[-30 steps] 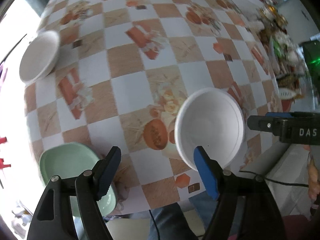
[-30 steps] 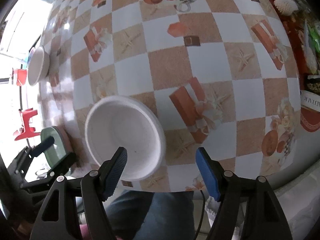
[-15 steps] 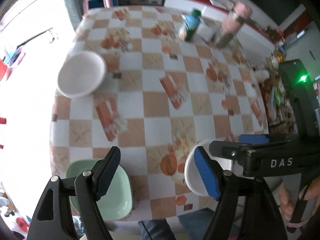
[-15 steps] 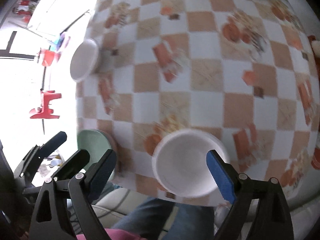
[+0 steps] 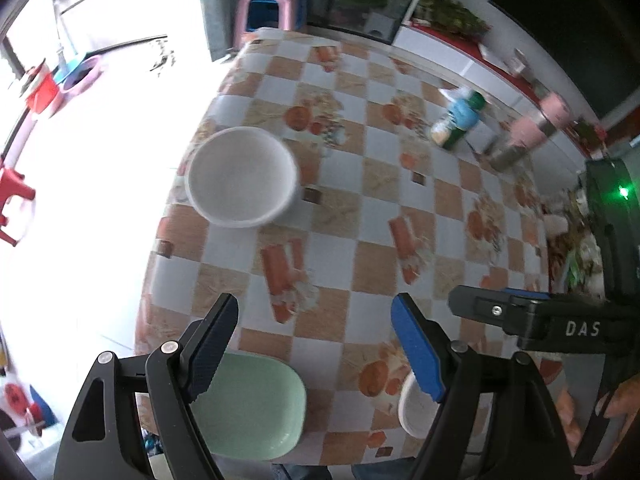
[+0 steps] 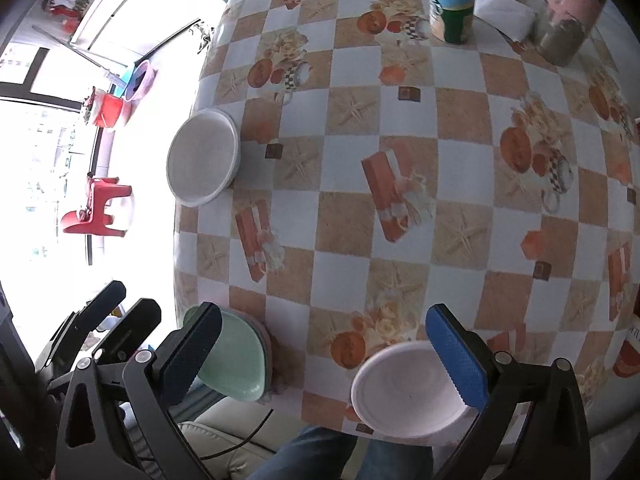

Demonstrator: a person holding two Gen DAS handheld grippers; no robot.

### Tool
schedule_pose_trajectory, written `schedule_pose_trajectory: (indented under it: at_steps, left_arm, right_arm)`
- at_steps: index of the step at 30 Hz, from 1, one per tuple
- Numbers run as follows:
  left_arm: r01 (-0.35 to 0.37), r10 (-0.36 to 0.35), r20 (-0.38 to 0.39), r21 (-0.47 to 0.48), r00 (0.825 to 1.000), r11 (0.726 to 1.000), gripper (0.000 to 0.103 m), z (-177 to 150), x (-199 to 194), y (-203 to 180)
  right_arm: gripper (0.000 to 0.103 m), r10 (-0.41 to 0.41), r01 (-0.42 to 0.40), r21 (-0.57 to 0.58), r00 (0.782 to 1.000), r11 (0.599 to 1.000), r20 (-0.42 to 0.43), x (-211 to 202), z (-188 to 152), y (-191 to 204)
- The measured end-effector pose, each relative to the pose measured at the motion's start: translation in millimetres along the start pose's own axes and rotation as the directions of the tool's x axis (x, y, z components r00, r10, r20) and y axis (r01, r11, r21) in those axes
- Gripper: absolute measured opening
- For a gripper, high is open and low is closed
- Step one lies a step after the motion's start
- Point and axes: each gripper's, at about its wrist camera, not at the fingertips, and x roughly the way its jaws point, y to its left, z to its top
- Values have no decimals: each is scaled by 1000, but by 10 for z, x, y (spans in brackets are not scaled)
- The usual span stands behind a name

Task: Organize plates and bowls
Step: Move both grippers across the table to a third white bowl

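Bowls and plates sit apart on my checkered table (image 6: 400, 200): a white bowl (image 6: 203, 157) near the far left edge, a green plate (image 6: 236, 364) at the near left corner, a second white bowl (image 6: 404, 388) at the near edge. My left gripper (image 5: 314, 344) hangs released above the green plate (image 5: 252, 404); my right gripper (image 6: 320, 356) is spread wide too, holding nothing. A green-capped bottle (image 6: 452, 0) and pink tumbler (image 6: 568, 12) stand at the far side.

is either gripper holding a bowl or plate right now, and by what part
Nothing is held. The left gripper and the right gripper are both open above the table, with nothing between their fingers.
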Motion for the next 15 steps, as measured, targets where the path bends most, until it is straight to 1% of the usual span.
schedule_pose_trajectory:
  at_steps: [9,15]
  left_arm:
    - [-62,63,5,-78,998,995,82,339,100,320]
    - [-105,105,-5,-134,994,985,82,551,274,570]
  right_arm:
    - [103,-12,11,-36,1000,999,-25,169,318,224]
    - [103,-30,28,-49,998,998,-48,351,537,331]
